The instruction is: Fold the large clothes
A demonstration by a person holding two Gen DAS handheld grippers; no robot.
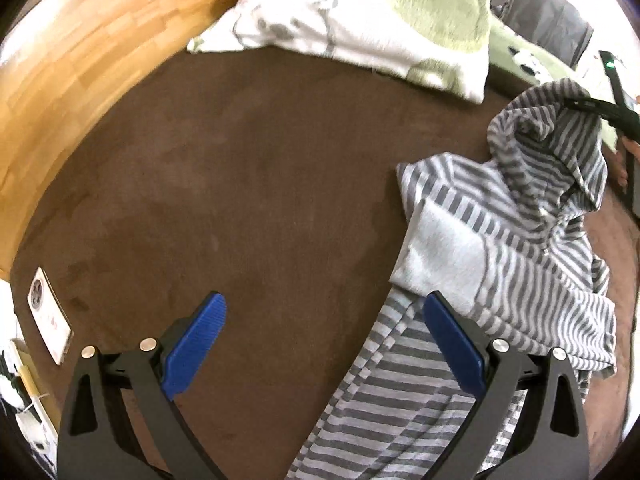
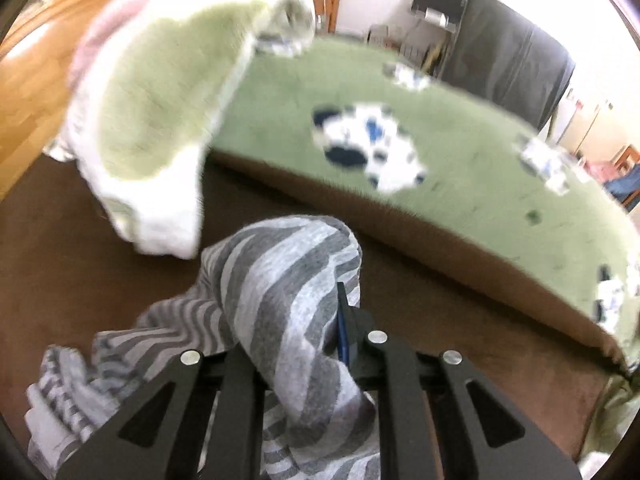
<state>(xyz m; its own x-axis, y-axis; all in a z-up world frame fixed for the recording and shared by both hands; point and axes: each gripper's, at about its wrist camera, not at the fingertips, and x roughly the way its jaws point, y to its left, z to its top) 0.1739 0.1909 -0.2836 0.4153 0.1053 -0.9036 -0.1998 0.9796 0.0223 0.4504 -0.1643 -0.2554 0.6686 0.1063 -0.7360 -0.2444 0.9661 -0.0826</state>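
Grey-and-white striped hooded garment (image 1: 516, 240), crumpled on brown carpet, hood end lifted and bunched

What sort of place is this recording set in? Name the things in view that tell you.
Most likely a home living room or bedroom floor: a brown carpet over wooden flooring, a green plush rug, and a folded blanket beside the striped hoodie.

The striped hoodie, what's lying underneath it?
The striped hoodie lies crumpled on the brown bed cover, which shows bare all around it. Whatever sits directly beneath its folds is covered. The right gripper pinches part of it up; the left gripper is open.
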